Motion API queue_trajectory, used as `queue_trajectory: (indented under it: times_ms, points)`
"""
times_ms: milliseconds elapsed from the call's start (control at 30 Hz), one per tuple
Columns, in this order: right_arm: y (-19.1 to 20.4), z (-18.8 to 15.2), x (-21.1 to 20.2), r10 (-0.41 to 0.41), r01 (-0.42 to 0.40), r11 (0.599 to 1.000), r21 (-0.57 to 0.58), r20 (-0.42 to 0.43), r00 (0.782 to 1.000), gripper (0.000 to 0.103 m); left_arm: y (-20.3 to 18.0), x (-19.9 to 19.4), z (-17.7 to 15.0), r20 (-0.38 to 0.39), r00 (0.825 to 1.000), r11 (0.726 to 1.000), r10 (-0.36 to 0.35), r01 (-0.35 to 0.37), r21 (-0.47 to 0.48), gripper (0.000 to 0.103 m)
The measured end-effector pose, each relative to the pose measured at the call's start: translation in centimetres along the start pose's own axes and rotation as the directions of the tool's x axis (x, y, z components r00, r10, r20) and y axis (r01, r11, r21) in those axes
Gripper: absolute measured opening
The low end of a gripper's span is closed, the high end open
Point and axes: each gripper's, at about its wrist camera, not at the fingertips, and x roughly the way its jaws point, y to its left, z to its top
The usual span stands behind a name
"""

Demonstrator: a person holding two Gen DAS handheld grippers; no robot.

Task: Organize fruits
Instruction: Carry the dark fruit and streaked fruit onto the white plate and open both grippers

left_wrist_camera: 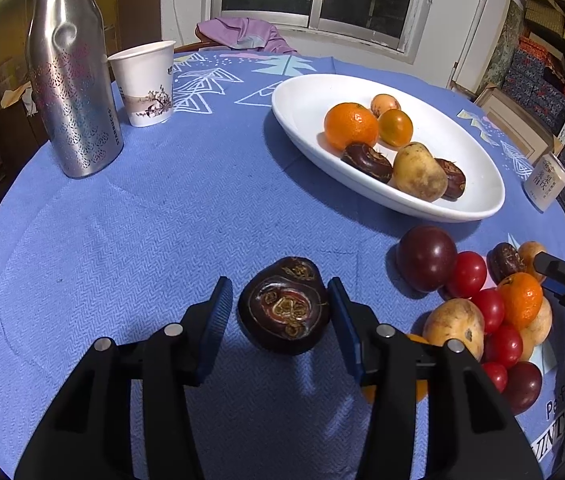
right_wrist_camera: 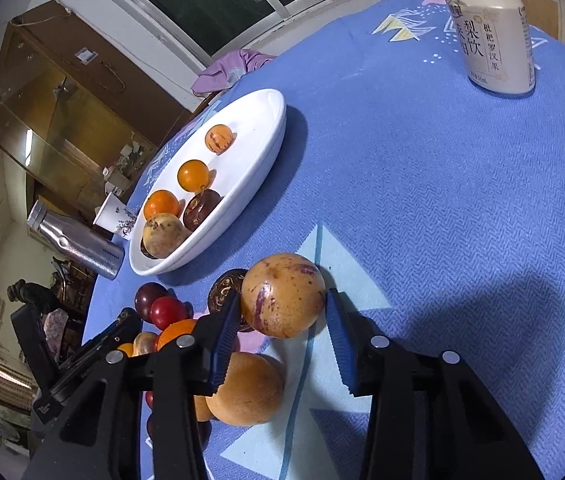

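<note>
Blue cloth [left_wrist_camera: 122, 240]; near white dish [left_wrist_camera: 482, 204], my left gripper [left_wrist_camera: 280, 304] clamps dark chestnut [left_wrist_camera: 284, 306], right gripper [right_wrist_camera: 282, 316] pinches tan fruit [right_wrist_camera: 282, 294].

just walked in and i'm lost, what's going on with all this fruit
A person is sorting fruit with a handheld gripper in each hand. The left gripper brackets a dark water chestnut on the blue tablecloth; whether it is gripped is unclear. The right gripper is closed on a tan, purple-streaked fruit at the edge of the loose pile. Six pieces already sit in the white dish.
</note>
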Motion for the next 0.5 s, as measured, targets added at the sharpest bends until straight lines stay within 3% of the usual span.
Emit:
queue_trajectory:
  times_ms: [400,500]
  points:
    - [-0.56,0.32,-0.02,0.038,-0.038,0.998,0.041,0.008,0.999,0.044,-0.11,0.09,0.02,0.001,1.000,1.000,0.008,-0.008,0.011,0.048]
    - [-0.52,0.36,-0.57,0.044,-0.045,0.998,0.040,0.025,0.999,0.044,0.29,0.00,0.13,0.000,1.000,1.000,-0.003,0.003,-0.011,0.044]
